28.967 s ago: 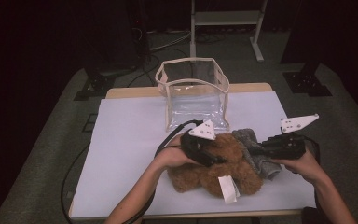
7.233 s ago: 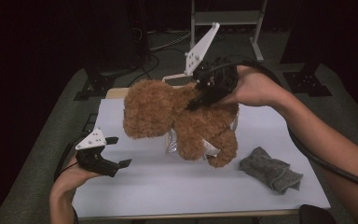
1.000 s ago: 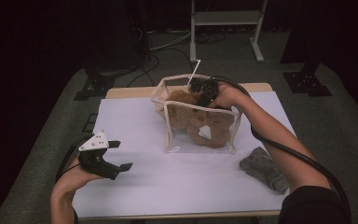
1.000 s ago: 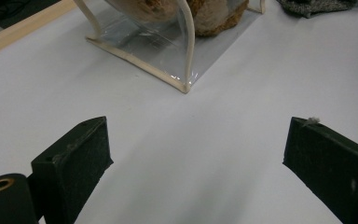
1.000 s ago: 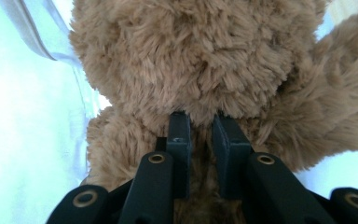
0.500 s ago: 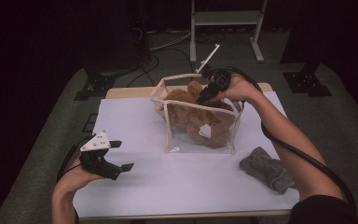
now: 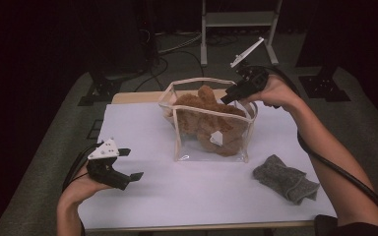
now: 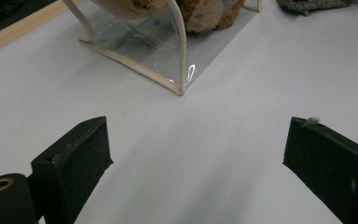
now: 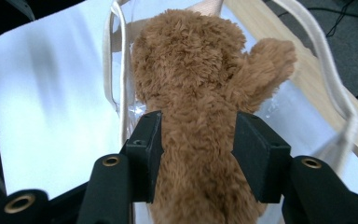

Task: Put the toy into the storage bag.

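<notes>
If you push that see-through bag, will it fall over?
Probably not easily: the clear bag sits on a wide flat base, weighted by the teddy bear. Its thin plastic walls look floppy, so they would likely buckle, and it might slide.

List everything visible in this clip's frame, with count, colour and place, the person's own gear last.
Teddy bear: 1, brown, inside the bag.
Bag: 1, clear with cream trim, upright mid-table.
Cloth: 1, grey, crumpled right of the bag.
Table: 1, white top, wooden far edge.
Metal stand: 1, pale, on the floor behind.
Left gripper: 1, black, open, near-left over the table.
Right gripper: 1, black, at the bag's top, jaws either side of the bear.
</notes>
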